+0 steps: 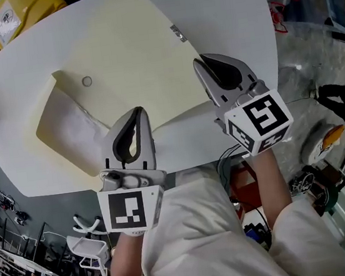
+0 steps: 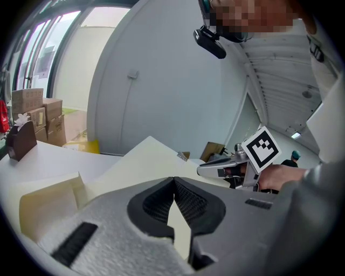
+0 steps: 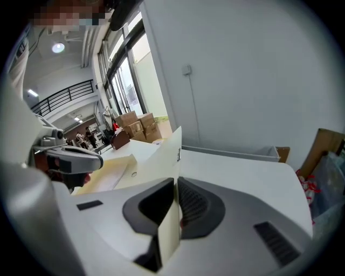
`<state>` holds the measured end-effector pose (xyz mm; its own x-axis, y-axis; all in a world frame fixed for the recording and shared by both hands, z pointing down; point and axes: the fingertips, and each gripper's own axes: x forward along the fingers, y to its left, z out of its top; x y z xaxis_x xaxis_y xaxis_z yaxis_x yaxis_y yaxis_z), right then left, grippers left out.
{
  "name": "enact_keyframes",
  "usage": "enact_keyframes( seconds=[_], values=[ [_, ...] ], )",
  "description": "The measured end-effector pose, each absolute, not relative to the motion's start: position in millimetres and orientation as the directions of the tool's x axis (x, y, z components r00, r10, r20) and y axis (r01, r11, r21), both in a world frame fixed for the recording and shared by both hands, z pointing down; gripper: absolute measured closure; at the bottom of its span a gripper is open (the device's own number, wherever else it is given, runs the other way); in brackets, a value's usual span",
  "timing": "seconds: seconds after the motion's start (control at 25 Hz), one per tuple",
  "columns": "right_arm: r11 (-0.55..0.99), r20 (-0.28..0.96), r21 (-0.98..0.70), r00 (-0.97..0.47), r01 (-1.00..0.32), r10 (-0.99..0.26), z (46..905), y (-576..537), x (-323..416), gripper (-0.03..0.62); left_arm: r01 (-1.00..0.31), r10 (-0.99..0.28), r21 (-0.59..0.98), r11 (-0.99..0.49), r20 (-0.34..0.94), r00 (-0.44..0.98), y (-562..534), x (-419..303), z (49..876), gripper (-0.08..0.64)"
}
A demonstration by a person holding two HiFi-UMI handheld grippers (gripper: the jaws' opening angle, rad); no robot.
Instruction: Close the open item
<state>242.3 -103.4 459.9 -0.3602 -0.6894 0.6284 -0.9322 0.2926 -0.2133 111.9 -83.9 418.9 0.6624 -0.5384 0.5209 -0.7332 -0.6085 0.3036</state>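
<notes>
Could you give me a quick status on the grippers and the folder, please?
Left gripper shut on cover edge. Right gripper shut on same cover. Folder open on table. Nothing in the way.

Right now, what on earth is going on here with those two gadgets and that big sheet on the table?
A person stands at a white table with a hand-held gripper in each hand. The left gripper and the right gripper are both clamped on the near edge of a large cream envelope, which lies open. Its big panel is raised off the table, and the round button on the other part is uncovered, so the envelope is not yet closed.
</notes>
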Motion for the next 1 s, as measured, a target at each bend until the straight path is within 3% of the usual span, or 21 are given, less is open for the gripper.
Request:
enact_keyframes(
  seconds=[0.68,1.0],
  values=[
    [0.305,0.585,-0.192,-0.359,-0.933,-0.728,416,-92,210,0.574,-0.754,-0.598,0.276,-0.596,0.474,0.646,-71,76,386,0.534],
    [0.334,0.586,-0.074,-0.311,-0.94,-0.748,390,-88,195,0.575,-0.781,-0.64,0.273,-0.561,0.455,0.619,-61,49,372,0.534]
  ],
)
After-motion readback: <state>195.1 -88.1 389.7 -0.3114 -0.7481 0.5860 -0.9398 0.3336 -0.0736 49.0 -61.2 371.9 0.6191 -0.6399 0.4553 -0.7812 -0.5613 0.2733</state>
